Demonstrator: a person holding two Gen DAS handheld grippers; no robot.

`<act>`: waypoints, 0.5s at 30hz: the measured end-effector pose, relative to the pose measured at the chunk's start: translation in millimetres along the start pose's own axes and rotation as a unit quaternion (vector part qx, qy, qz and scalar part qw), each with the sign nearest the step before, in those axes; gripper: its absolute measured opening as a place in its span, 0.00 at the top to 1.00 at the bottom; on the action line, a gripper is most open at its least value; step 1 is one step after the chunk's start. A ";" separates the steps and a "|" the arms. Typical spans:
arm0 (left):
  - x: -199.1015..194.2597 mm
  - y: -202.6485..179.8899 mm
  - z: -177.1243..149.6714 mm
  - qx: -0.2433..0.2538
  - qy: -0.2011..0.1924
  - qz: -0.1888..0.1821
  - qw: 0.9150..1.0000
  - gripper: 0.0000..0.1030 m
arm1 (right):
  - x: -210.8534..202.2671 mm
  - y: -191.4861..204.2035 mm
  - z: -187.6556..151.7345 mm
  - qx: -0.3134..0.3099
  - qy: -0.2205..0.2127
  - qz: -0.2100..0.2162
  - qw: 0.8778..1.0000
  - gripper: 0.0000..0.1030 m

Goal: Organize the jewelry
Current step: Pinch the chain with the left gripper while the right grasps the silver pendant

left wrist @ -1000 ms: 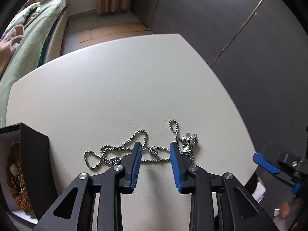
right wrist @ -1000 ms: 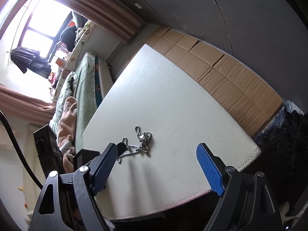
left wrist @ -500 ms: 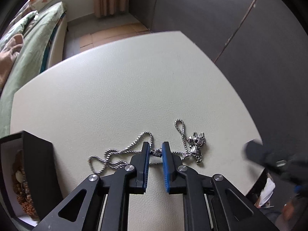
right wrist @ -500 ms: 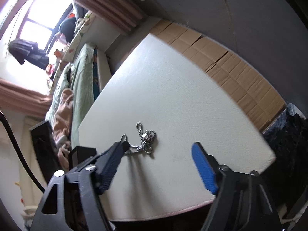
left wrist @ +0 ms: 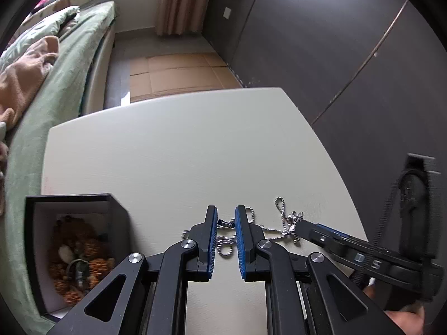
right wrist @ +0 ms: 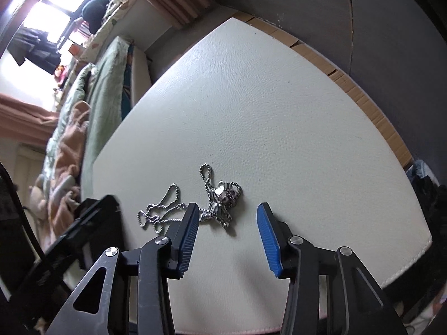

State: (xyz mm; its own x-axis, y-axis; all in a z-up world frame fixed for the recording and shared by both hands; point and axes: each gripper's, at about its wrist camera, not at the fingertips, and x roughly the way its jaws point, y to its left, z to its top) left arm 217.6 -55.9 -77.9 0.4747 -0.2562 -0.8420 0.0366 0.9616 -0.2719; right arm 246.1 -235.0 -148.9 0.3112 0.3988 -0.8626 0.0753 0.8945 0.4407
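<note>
Silver chain necklace (right wrist: 178,209) lying loose on the white desk (left wrist: 181,150), right under both sets of tongs. Left tongs (left wrist: 225,217) nearly together, clamped on a bit of chain near the clasp, rest of it trailing down below the blue pads. Right tongs (right wrist: 227,209) closing, still apart, with the pendant (right wrist: 225,192) just ahead of the gap and not pinched by either pad. Open black jewelry box (left wrist: 75,240) with orange beads sitting just off to the left of the left tongs
</note>
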 end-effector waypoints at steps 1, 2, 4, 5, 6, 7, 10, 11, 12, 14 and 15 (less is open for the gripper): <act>-1.8 1.9 0.5 -0.001 -0.003 0.000 1.000 0.87 | 0.9 4.2 0.3 -0.008 -0.004 -0.012 1.000 0.56; -5.2 4.8 0.9 -0.001 -0.007 -0.001 1.000 0.87 | 1.6 7.9 0.9 -0.016 -0.009 -0.024 1.000 0.56; -10.5 9.0 1.0 -0.002 -0.012 -0.001 1.000 0.87 | 4.1 18.4 0.3 -0.036 -0.017 -0.054 0.998 0.56; -12.6 11.5 1.5 -0.003 -0.015 0.000 1.000 0.87 | 5.2 23.3 -0.2 -0.044 -0.022 -0.069 0.996 0.56; -14.2 13.4 1.7 -0.003 -0.017 0.001 1.000 0.87 | 5.3 26.4 -0.2 -0.049 -0.025 -0.079 0.995 0.56; -16.7 15.9 2.0 -0.003 -0.021 0.003 1.000 0.87 | 6.5 30.5 -0.5 -0.056 -0.029 -0.092 0.994 0.56; -21.2 24.1 3.8 -0.008 -0.024 0.005 1.000 0.87 | 8.8 41.5 -0.7 -0.077 -0.037 -0.124 0.989 0.56; -22.9 26.3 4.9 -0.010 -0.026 0.004 1.000 0.87 | 9.8 45.3 -1.3 -0.086 -0.039 -0.136 0.986 0.57; -24.8 27.8 4.7 -0.011 -0.028 0.005 1.000 0.87 | 11.3 49.3 -2.1 -0.097 -0.041 -0.152 0.983 0.58; -28.8 29.8 4.8 -0.011 -0.032 0.006 0.999 0.87 | 13.7 57.0 -5.3 -0.122 -0.044 -0.189 0.973 0.70; -30.3 30.8 4.8 -0.012 -0.033 0.005 0.999 0.87 | 13.5 59.9 -7.0 -0.129 -0.044 -0.192 0.972 0.74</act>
State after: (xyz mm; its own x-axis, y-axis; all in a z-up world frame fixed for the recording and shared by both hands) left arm 208.5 -18.0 -58.5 0.5321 -0.2397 -0.8121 0.0119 0.9611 -0.2759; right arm 248.2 -174.6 -135.9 0.3888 0.0169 -0.9212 -0.0352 0.9994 0.0035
